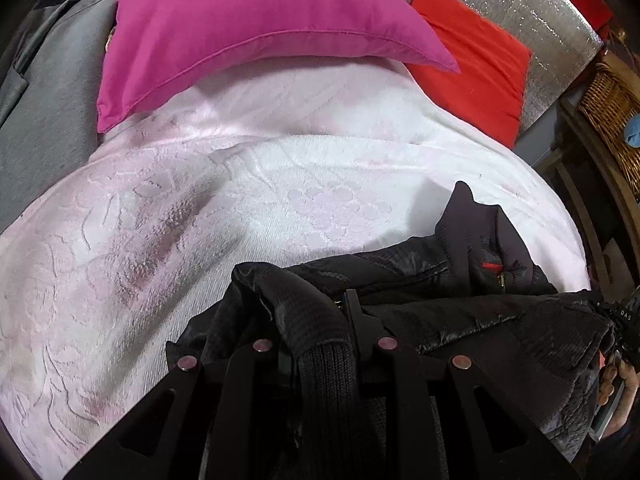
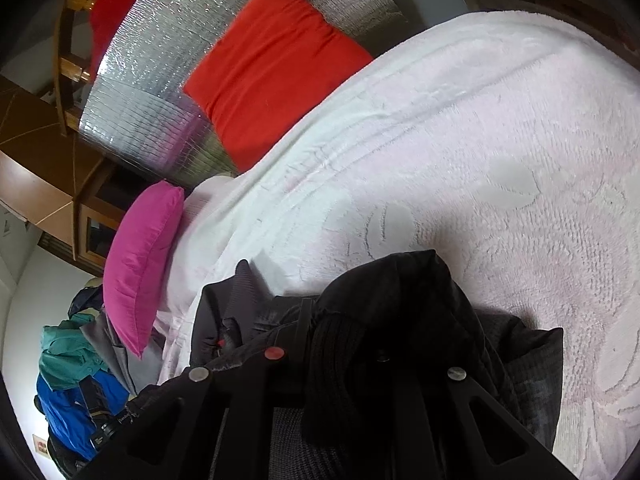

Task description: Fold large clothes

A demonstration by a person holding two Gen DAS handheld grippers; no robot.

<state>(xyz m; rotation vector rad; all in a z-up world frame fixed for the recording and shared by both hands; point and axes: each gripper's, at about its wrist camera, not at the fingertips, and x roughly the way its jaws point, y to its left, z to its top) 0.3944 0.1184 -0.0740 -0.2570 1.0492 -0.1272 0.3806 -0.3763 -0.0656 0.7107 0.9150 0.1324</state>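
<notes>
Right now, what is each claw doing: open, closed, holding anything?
Left claw: closed on the ribbed knit cuff of the black quilted jacket.
Right claw: closed on the jacket's other ribbed cuff.

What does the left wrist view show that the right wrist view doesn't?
Left only: a wicker basket and grey fabric beside the bed. Right only: a pile of blue and teal clothes and wooden furniture. Both: the black jacket, each gripper shut on a ribbed cuff, the magenta pillow, red pillow and pale pink blanket.
</notes>
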